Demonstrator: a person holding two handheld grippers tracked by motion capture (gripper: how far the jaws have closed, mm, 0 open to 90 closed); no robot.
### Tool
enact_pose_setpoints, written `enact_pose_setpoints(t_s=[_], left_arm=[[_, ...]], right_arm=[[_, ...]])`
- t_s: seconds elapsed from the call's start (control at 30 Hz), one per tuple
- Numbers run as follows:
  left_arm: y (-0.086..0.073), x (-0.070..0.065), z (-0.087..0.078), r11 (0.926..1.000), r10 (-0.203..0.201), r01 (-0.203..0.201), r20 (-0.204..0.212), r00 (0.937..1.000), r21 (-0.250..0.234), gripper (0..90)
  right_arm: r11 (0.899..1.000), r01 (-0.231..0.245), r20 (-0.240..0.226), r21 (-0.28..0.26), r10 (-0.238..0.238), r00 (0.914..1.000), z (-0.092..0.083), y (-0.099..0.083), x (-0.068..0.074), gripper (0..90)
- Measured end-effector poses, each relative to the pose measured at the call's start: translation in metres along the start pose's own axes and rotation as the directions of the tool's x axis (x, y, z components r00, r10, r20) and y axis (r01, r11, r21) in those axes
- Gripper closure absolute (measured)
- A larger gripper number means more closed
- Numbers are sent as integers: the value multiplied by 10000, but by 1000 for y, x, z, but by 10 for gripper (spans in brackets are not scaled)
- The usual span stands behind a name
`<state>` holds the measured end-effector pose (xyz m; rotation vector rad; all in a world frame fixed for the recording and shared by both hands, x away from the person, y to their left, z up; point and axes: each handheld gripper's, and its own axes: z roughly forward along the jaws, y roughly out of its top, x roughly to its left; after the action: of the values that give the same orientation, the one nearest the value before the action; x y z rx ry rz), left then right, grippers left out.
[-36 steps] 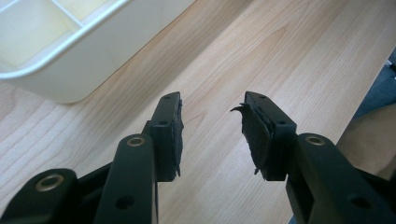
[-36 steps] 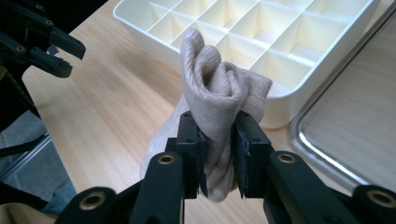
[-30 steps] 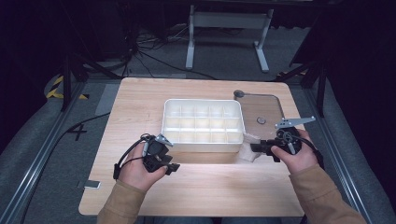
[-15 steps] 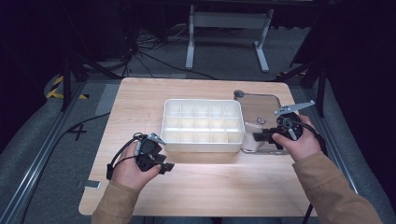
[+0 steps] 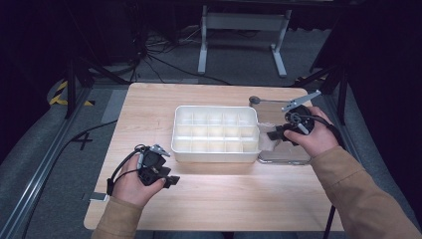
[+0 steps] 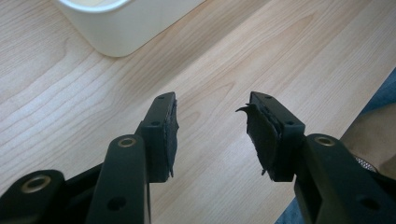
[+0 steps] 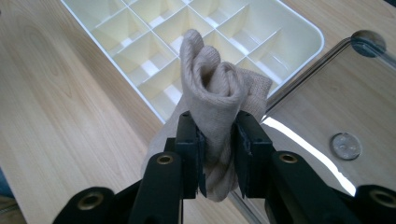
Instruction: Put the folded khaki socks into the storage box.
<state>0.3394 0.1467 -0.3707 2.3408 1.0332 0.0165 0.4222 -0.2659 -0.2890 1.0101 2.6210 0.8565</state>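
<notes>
- Over the table (image 5: 209,199), the high view shows a white divided tray (image 5: 215,130) with bare compartments; a clear lid (image 5: 283,154) lies beside it.
- Right gripper (image 7: 218,135) view: jaws clamp a rolled beige sock (image 7: 215,93) above the tray's edge.
- Left gripper (image 6: 212,126): jaws just opening, nothing between.

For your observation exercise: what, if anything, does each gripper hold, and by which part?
The right gripper pinches a rolled beige sock around its middle. The left gripper holds nothing; its fingers stand apart.

A lab: dark studio, metal rails (image 5: 37,172), loose cables (image 5: 164,62).
</notes>
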Motion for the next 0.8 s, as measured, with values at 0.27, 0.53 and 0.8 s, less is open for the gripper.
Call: enact_pose_setpoints(t_s=[0.27, 0.53, 0.8], left_arm=[[-11, 3, -6, 9998, -216, 215, -166, 9996, -56, 528], [-18, 5, -7, 9992, -408, 407, -245, 9989, -43, 525], [-21, 6, -10, 9986, -522, 520, -283, 9982, -93, 518]], right_arm=[[9865, 1438, 404, 781, -1473, 9883, 14, 19, -4, 740], [9766, 1706, 477, 1312, -1781, 9829, 33, 34, -8, 736], [9682, 1925, 393, 1599, -2011, 9788, 52, 38, -5, 736]])
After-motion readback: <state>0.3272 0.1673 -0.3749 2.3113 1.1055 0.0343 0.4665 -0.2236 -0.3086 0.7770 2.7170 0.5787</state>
